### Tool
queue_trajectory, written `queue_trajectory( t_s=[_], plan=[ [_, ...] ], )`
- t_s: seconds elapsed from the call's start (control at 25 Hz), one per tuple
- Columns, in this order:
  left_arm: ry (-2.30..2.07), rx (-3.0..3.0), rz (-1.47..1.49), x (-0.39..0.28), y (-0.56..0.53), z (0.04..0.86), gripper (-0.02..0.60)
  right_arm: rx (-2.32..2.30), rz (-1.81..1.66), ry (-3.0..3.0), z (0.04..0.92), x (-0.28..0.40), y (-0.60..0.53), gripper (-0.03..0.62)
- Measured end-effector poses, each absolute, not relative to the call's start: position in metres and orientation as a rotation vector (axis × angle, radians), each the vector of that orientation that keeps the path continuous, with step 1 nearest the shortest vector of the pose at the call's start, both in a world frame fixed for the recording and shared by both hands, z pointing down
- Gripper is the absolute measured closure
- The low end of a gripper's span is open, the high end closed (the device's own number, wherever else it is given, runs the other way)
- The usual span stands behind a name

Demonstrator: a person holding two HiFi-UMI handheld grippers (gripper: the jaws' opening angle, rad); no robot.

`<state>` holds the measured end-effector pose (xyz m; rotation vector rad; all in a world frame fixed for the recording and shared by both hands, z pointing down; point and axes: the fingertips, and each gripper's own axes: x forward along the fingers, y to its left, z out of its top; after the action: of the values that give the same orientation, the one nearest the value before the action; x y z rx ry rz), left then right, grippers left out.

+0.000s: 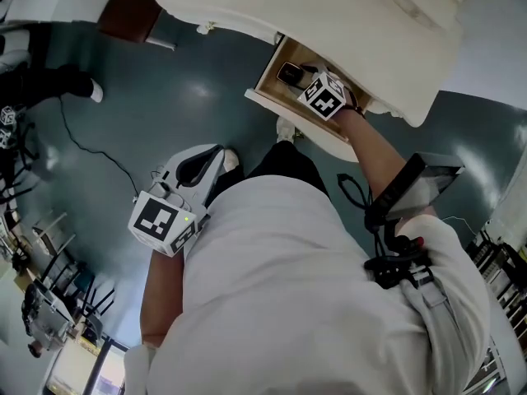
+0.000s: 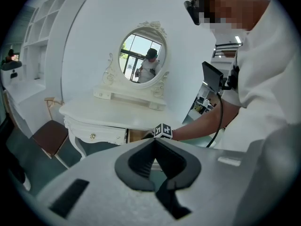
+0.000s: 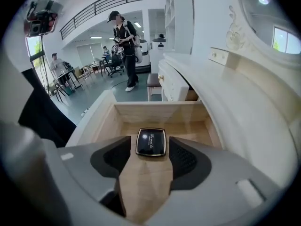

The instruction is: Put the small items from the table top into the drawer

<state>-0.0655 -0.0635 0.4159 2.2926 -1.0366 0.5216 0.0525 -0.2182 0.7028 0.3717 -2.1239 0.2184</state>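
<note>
Right gripper [image 3: 149,149] hangs over the open drawer [image 3: 101,119] at the centre of its own view, jaws well apart and clamped on nothing. Its dark pads [image 3: 186,159] stand either side of bare wood. Just past the fingertips, a black square compact [image 3: 151,141] lies flat on the drawer floor at mid-frame, and neither pad touches it. From the head view the same drawer juts out in the upper middle of the frame, under the white dressing table [image 1: 387,31], with the arm reaching up into it from the lower right. Over to the left gripper [image 2: 154,145], in the lower centre of its view: its jaws are drawn together at the tips with nothing between them. It points across at the dressing table from well away. An oval mirror [image 2: 142,55] stands on the table top in the upper middle. A brown-seated chair [image 2: 47,138] sits at the left edge, on the dark floor [image 1: 165,97].
</note>
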Motion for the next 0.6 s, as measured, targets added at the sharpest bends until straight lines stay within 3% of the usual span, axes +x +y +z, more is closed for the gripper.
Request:
queue_trajectory(
  t_s=[0.16,0.24,0.6],
  plan=[
    [-0.965,2.383,0.513,-0.067,-0.055,0.406,0.580,0.482,0.196,-2.116,0.673,0.065,-0.203,0.469],
    [-0.930,2.437,0.502,-0.074,-0.050,0.399,0.580,0.567,0.193,-2.103,0.655,0.072,-0.196,0.582],
    [-0.836,2.550,0.467,-0.134,-0.003,0.396,0.580,0.811,0.299,-2.101,0.591,0.055,-0.108,0.592]
  ],
)
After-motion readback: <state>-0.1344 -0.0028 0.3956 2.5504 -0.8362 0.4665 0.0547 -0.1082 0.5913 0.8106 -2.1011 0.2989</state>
